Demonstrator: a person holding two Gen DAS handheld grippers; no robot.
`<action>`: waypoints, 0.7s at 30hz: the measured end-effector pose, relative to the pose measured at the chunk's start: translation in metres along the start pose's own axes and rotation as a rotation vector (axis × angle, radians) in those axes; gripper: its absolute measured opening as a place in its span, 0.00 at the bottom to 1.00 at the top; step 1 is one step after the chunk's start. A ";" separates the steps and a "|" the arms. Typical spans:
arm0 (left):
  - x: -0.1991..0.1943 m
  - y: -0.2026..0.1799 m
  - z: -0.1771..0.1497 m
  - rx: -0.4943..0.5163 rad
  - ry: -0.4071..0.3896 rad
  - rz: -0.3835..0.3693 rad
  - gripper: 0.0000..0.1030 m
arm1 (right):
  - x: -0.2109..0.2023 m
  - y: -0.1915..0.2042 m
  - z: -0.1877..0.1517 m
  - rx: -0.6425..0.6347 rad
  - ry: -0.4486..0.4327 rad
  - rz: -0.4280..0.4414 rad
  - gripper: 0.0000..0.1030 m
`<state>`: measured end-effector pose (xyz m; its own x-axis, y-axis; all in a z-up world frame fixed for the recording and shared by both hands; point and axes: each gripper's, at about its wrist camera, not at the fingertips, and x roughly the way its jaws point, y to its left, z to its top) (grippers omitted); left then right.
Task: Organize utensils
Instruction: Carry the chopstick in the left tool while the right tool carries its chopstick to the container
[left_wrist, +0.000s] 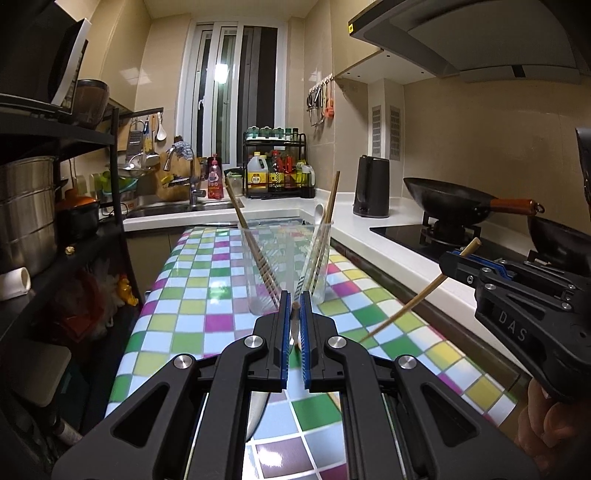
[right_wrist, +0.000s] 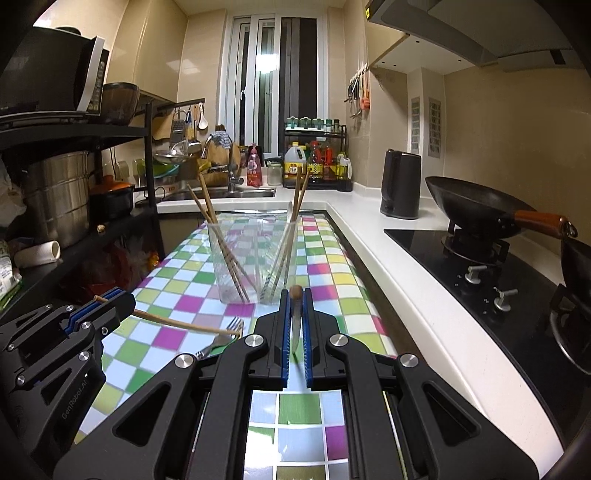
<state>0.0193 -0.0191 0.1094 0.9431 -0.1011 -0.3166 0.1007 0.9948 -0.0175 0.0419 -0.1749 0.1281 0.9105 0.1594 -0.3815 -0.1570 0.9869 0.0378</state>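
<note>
A clear plastic cup (left_wrist: 284, 266) stands on the checkered table and holds several chopsticks; it also shows in the right wrist view (right_wrist: 255, 258). My left gripper (left_wrist: 294, 306) is shut on a wooden chopstick (left_wrist: 295, 321) seen end-on; in the right wrist view this chopstick (right_wrist: 177, 322) lies across, held by the left gripper (right_wrist: 107, 304). My right gripper (right_wrist: 295, 299) is shut on another chopstick (right_wrist: 295, 325); in the left wrist view that chopstick (left_wrist: 410, 301) slants down from the right gripper (left_wrist: 458, 258). A metal fork (right_wrist: 221, 338) lies on the table.
A checkered tablecloth (right_wrist: 332, 295) covers the table. A white counter (right_wrist: 406, 280) runs along the right, with a black kettle (right_wrist: 400, 184), a wok (right_wrist: 476, 210) on the stove and a condiment rack (right_wrist: 317, 158). A dark shelf (right_wrist: 74, 192) with pots stands at the left.
</note>
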 end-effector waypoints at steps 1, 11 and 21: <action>0.003 0.001 0.004 0.002 0.003 -0.003 0.05 | 0.001 0.000 0.003 0.000 -0.002 0.002 0.06; 0.024 0.020 0.051 -0.052 0.051 -0.068 0.05 | 0.016 -0.010 0.044 0.023 -0.005 0.044 0.06; 0.060 0.060 0.129 -0.163 0.162 -0.173 0.05 | 0.039 -0.014 0.106 0.070 -0.042 0.149 0.06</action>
<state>0.1231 0.0323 0.2112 0.8524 -0.2784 -0.4427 0.1905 0.9537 -0.2328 0.1201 -0.1801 0.2103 0.8943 0.3040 -0.3283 -0.2660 0.9512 0.1562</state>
